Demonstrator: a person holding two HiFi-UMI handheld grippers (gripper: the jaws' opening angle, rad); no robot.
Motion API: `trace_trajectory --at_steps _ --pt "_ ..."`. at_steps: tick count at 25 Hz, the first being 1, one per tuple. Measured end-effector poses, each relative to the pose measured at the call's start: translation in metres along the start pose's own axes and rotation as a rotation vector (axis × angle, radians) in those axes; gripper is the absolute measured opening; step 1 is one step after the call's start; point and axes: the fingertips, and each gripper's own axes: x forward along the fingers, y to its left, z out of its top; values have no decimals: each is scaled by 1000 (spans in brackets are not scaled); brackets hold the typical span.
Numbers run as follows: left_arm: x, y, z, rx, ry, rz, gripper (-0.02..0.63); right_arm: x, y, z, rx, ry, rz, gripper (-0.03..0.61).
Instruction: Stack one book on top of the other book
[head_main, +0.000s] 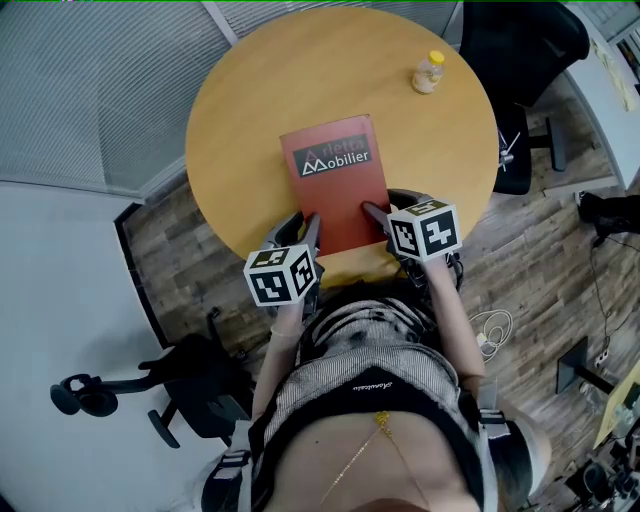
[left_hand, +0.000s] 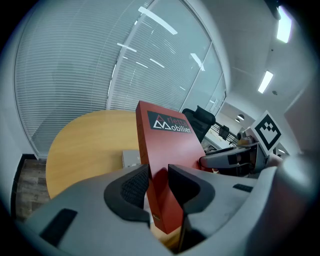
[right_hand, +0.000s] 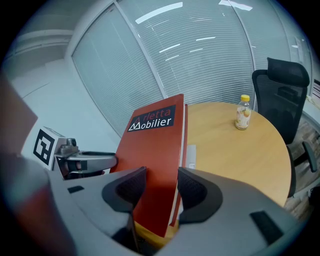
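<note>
Left gripper clenched on near-left corner of red book, pads readable only in its own view; head view places book on round table by near edge. Right gripper clenched on near-right corner; its view adds bottle, well apart, far right

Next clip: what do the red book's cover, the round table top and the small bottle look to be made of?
Red book: probably coated card or board, satin finish; it stays flat and shows a soft sheen.
Table: wood-look top, perhaps laminate or veneer, matte; even pale tan tone.
Bottle: seemingly clear plastic with a yellow cap; too small to be sure.
</note>
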Motion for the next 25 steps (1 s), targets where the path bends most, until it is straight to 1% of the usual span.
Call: trace_trajectory --at_steps 8,17,25 --pt "19 12 -15 -28 46 16 118 22 -11 -10 13 56 -4 207" --pt "40 24 -34 -64 113 14 118 46 -25 -27 47 134 -11 207" --pt "55 31 -52 -87 171 14 118 62 -34 -45 80 185 1 207"
